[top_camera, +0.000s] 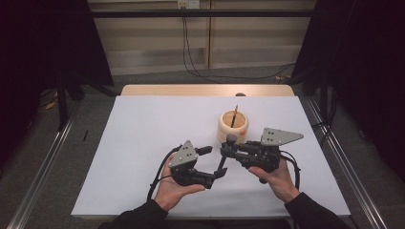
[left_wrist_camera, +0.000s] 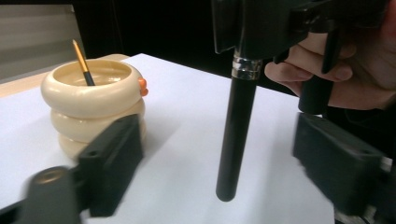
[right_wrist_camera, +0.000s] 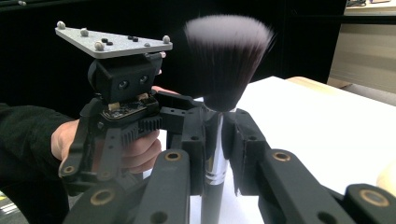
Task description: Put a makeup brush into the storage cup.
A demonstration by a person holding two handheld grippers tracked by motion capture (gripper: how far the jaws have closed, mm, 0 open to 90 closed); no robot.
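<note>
White surface [top_camera: 143, 157] under both claws. Cream ringed holder [top_camera: 232, 125] just beyond right claw [top_camera: 224, 151]. Right claw clamped on makeup brush [right_wrist_camera: 227, 60] ferrule (bristles up). Left claw [left_wrist_camera: 224, 163] spread wide, brush handle [left_wrist_camera: 236, 135] between jaws, untouched.

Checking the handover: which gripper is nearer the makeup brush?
Right. The right gripper is clamped on the makeup brush; the left gripper stands open around its handle, not touching.
</note>
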